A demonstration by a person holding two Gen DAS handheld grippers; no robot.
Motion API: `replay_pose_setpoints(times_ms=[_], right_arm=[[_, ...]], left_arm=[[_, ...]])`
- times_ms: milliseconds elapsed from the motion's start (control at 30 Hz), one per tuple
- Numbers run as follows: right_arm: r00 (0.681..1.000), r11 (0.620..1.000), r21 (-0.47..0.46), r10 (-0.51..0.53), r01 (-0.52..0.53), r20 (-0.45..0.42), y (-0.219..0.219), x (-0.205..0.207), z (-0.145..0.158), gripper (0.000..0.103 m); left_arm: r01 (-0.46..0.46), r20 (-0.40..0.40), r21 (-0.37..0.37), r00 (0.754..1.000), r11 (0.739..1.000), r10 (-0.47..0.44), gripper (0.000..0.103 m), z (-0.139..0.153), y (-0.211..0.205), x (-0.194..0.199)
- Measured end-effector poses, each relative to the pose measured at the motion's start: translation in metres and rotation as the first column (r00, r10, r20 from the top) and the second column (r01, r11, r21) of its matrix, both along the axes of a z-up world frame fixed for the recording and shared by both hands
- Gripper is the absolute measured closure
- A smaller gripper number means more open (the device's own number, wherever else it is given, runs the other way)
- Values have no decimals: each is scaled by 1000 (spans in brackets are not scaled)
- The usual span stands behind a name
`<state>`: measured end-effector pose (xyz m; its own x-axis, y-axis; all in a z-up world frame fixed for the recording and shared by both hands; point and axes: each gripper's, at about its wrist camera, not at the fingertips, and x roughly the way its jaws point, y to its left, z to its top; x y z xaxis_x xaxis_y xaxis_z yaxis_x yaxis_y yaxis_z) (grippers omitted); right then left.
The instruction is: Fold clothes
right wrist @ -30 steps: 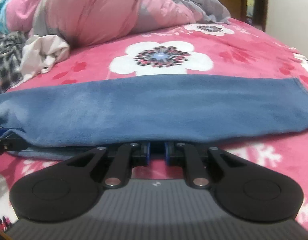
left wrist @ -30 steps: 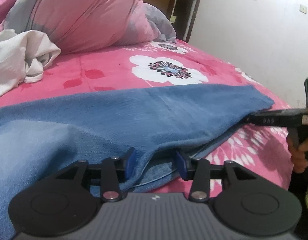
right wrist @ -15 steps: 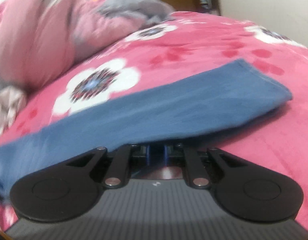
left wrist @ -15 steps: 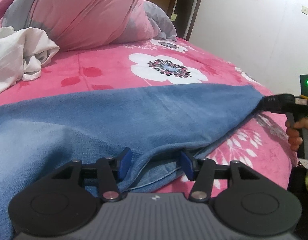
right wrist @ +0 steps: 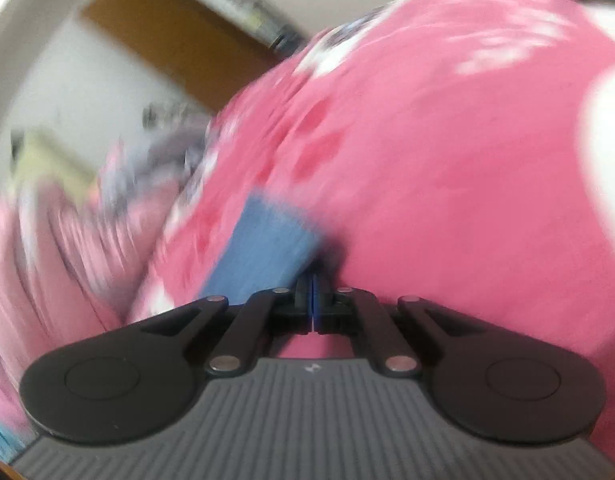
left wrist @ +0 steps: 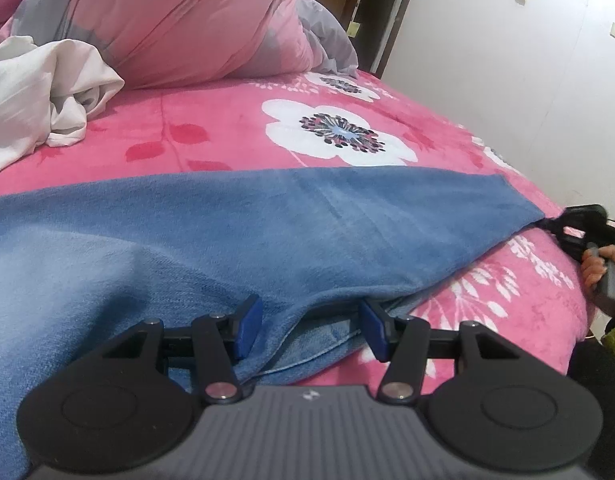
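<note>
Blue jeans (left wrist: 267, 232): lying across the pink floral bed (left wrist: 211, 120), leg drawn out straighter than a moment ago. Left gripper (left wrist: 307, 328): jaws just widened, released, denim edge loose between them. Right gripper (right wrist: 312, 300): clenched at the leg's end; grip on cloth unclear. Smoothing appears done; folding pending.

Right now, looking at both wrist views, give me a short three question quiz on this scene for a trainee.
1. True or false: the left gripper is clamped shut on the blue garment.
2. What lies crumpled on the pink bedspread, far left in the left wrist view? A white cloth; B green towel; C black sock.
3. Which gripper pinches the garment's far corner?
Key: 1 false, its jaws stand open around a fold; 2 A; 3 the right gripper.
</note>
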<state>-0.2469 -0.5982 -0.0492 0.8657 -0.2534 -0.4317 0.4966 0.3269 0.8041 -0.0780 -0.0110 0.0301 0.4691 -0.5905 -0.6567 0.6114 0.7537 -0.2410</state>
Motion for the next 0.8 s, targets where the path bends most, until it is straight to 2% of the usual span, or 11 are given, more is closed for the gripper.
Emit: replay_pose_setpoints(times_ms=[67,167,333,400,433,467,533,633,667,733,800], right_arm=[[997,997,56,-54,51,58,-9,-18,-3,100],[992,994,100,-54,43,117,-8,-30,-1,95],[967,983,140,80,-117,243,2,-11,4,93],[968,975,149,133,-167,212,6,8,-1,91],[978,976,148,137,-161,159,5,15,-3,91],[991,983,136,113,-123,77,5,18,-5,103],[998,991,117,61,-63,23,8,16,-4,103],[996,999,-40,31,-34,-79,40,11,37,95],[996,996,-67,59,-63,-69,53,11,51,93],[986,985,-52,166,-165,22,77,16,76,88],[948,956,-27,294,-293,118,109,26,97,81]], left_arm=[[5,-2,0,1000,1000,-5,38,0,-2,-1],[9,5,9,1000,1000,-9,33,1,-5,-4],[0,13,8,1000,1000,0,27,6,-4,-11],[-11,11,-13,1000,1000,11,26,8,2,-14],[-17,9,-24,1000,1000,17,26,9,5,-15],[-23,6,-35,1000,999,23,26,10,9,-17],[-39,-2,-57,999,998,39,26,14,19,-21],[-67,-4,-101,998,993,67,25,21,40,-30],[-82,-6,-118,997,990,82,24,23,48,-34],[-126,-18,-150,992,981,124,24,27,64,-40],[-182,-39,-183,983,966,177,24,32,83,-48]])
